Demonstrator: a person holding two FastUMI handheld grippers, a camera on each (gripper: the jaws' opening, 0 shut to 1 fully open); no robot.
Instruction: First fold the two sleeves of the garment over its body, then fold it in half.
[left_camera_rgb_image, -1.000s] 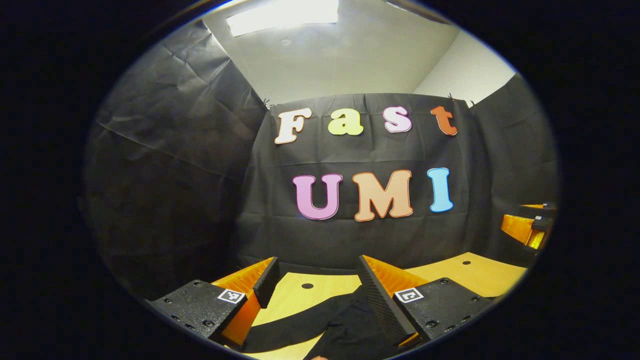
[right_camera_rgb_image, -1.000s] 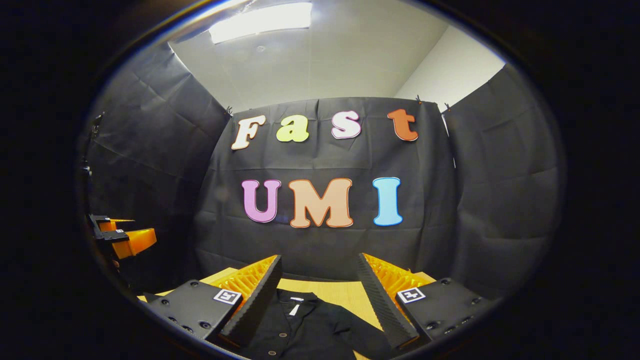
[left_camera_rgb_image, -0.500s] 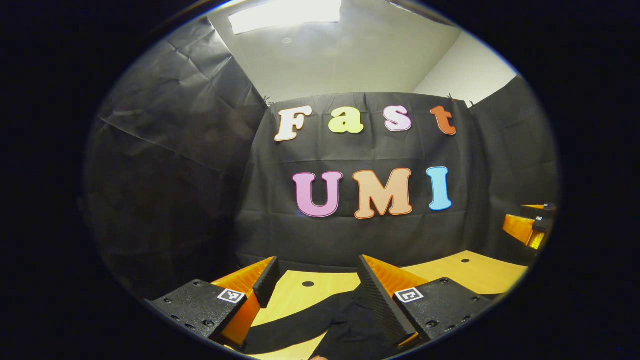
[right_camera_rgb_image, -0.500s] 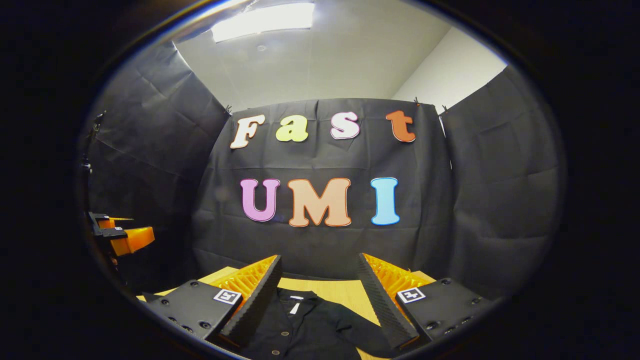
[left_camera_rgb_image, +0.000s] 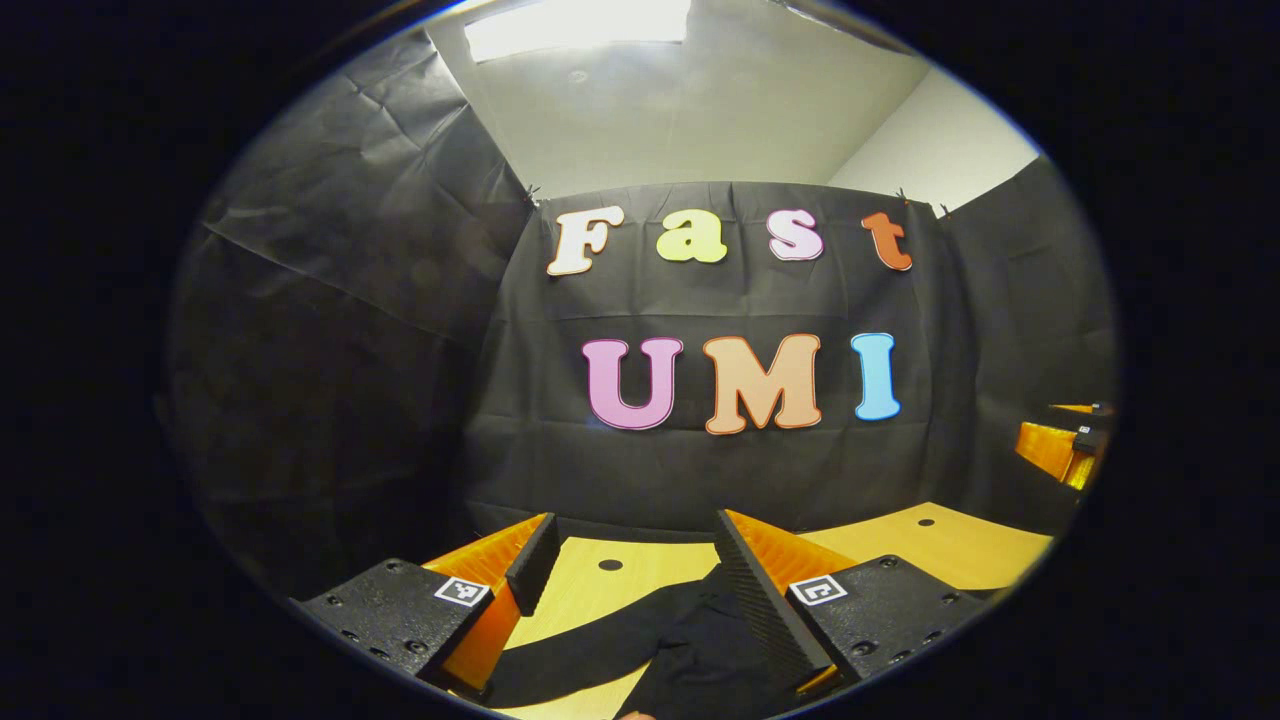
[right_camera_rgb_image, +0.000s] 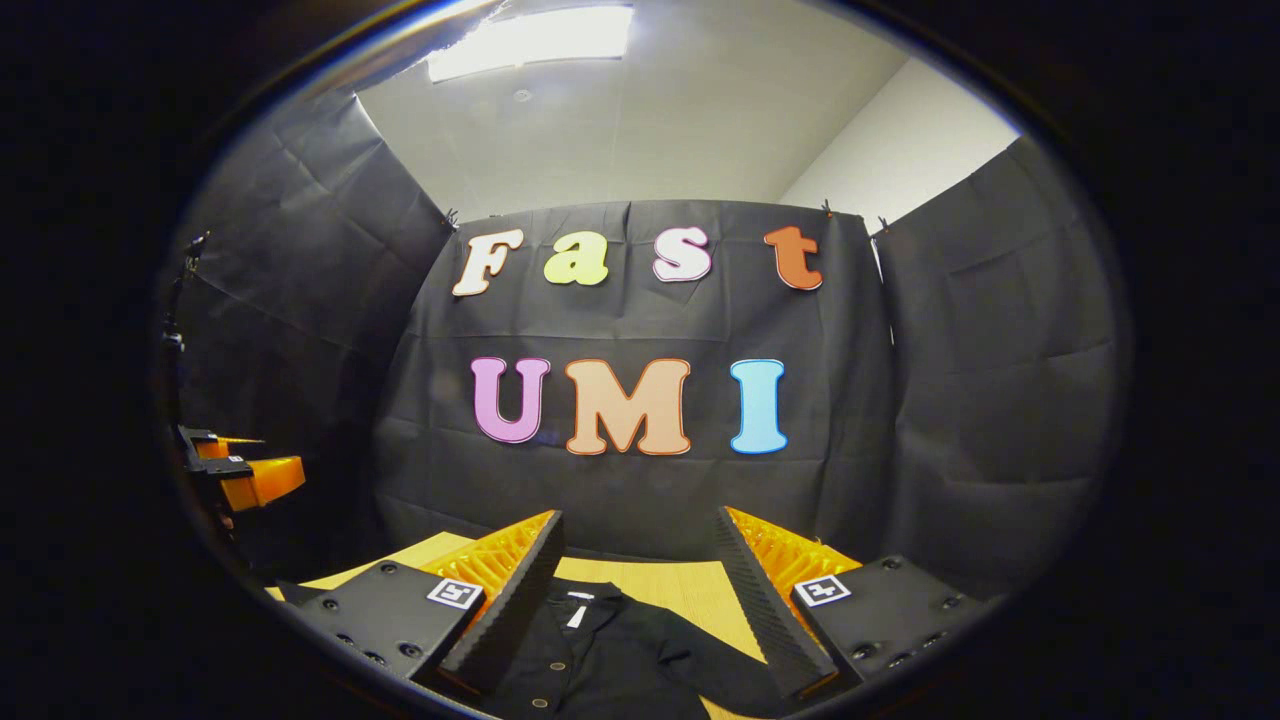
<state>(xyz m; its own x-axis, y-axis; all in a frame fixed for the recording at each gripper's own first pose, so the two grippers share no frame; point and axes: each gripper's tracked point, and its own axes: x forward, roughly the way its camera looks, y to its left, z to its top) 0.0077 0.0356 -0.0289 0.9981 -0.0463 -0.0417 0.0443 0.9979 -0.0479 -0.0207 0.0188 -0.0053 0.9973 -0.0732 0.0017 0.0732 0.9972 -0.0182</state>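
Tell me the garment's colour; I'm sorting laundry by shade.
Black garment, shown best in the right gripper view, lying on the table.

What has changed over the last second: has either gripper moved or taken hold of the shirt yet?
Very little. Both views drifted slightly: the right gripper turned a touch to its right, the left gripper shifted only faintly. Nothing was gripped or released. Both stay open above the black shirt, which lies spread on the wooden table, sleeve still unfolded.

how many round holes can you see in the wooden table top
2, both in the left gripper view: one hole lies between the left gripper's open fingers, beyond the black garment; the other hole sits far right. More may be hidden under the garment.
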